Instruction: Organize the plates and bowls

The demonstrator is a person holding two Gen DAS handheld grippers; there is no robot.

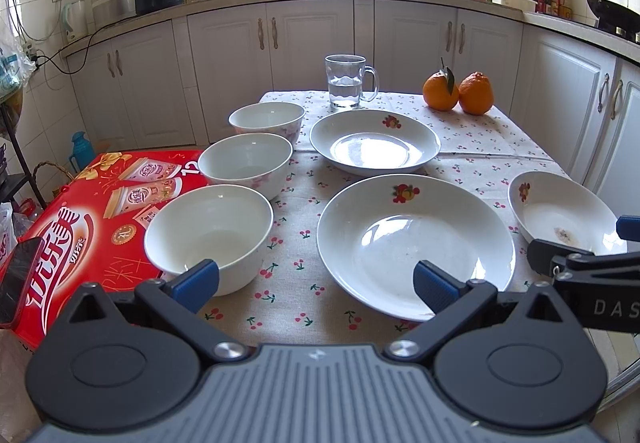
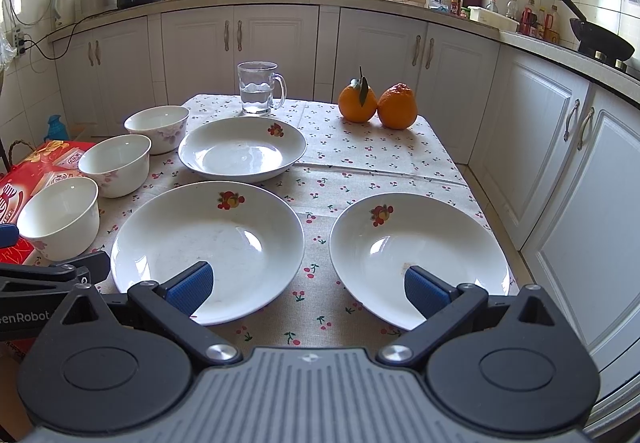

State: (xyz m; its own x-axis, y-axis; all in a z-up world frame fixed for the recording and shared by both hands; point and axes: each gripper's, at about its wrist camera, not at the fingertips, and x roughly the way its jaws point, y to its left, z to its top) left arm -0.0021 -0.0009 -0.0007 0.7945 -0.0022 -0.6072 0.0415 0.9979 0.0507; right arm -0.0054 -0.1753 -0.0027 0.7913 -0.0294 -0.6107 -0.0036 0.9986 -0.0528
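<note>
Three white bowls stand in a row along the table's left side: near bowl (image 1: 210, 233) (image 2: 60, 217), middle bowl (image 1: 246, 163) (image 2: 116, 163), far bowl (image 1: 266, 119) (image 2: 158, 127). Three white deep plates with a fruit print lie to their right: far plate (image 1: 374, 141) (image 2: 242, 147), near-middle plate (image 1: 416, 239) (image 2: 206, 243), right plate (image 1: 560, 211) (image 2: 416, 251). My left gripper (image 1: 316, 283) is open, low at the front edge between the near bowl and the near-middle plate. My right gripper (image 2: 308, 283) is open between the two near plates, holding nothing.
A glass mug of water (image 1: 348, 81) (image 2: 258, 87) and two oranges (image 1: 458, 91) (image 2: 376, 103) stand at the table's far end. A red carton (image 1: 80, 211) with a phone on it lies left of the table. White cabinets surround the table.
</note>
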